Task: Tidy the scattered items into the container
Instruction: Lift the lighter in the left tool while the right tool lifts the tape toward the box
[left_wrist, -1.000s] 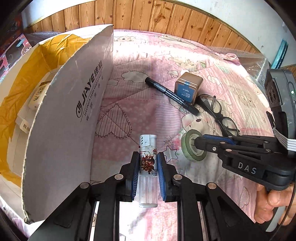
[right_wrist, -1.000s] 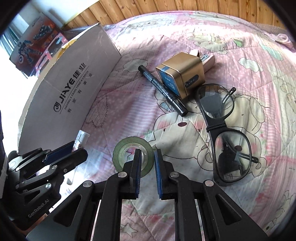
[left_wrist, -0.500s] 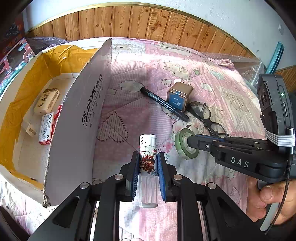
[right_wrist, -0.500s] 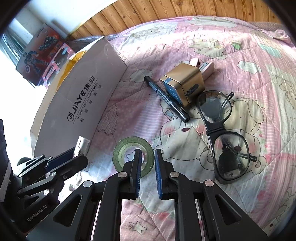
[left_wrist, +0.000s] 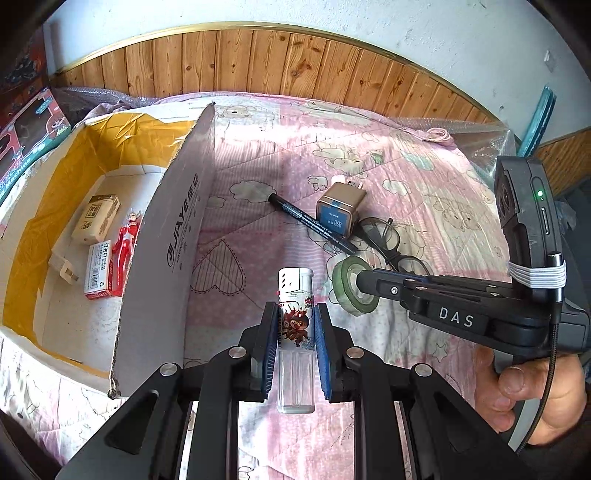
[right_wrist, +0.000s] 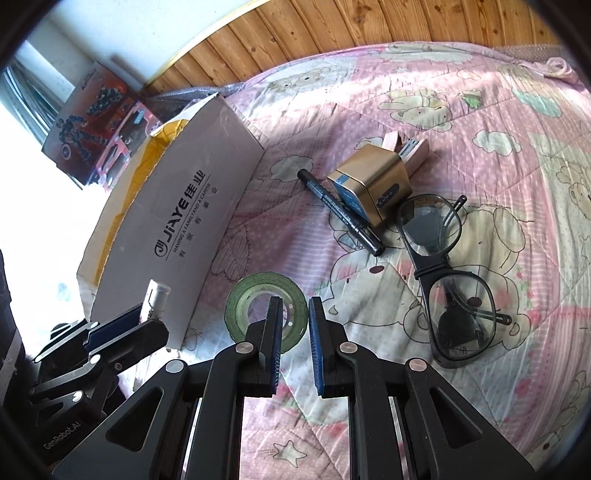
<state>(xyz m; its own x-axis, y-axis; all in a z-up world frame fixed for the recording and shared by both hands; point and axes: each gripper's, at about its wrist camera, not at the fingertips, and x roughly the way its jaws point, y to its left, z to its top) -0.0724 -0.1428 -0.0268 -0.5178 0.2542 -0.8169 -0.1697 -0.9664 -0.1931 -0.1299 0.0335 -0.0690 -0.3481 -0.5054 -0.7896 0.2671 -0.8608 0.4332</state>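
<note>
The left gripper (left_wrist: 295, 332) is clamped on one lighter (left_wrist: 296, 325), held upright above the pink quilt (left_wrist: 258, 184), just right of the cardboard box (left_wrist: 173, 258); the box's tall flap stands between the lighter and the box's open inside, and its upper edge is bare. Inside the box lie four things: one tan packet (left_wrist: 96, 218), one red-and-white staple box (left_wrist: 99, 269), one red figure (left_wrist: 125, 240), one white plug (left_wrist: 65, 268). The right gripper (right_wrist: 293, 334) has its fingers a little apart; the near rim of one green tape roll (right_wrist: 266, 310) lies under them, though whether it is gripped I cannot tell. Farther right on the quilt lie one black marker (right_wrist: 341, 214), one gold tin (right_wrist: 373, 188) touching it, one pink stapler (right_wrist: 408, 147) behind the tin, and one pair of glasses (right_wrist: 447, 280); open quilt runs between the tape and the box flap.
</note>
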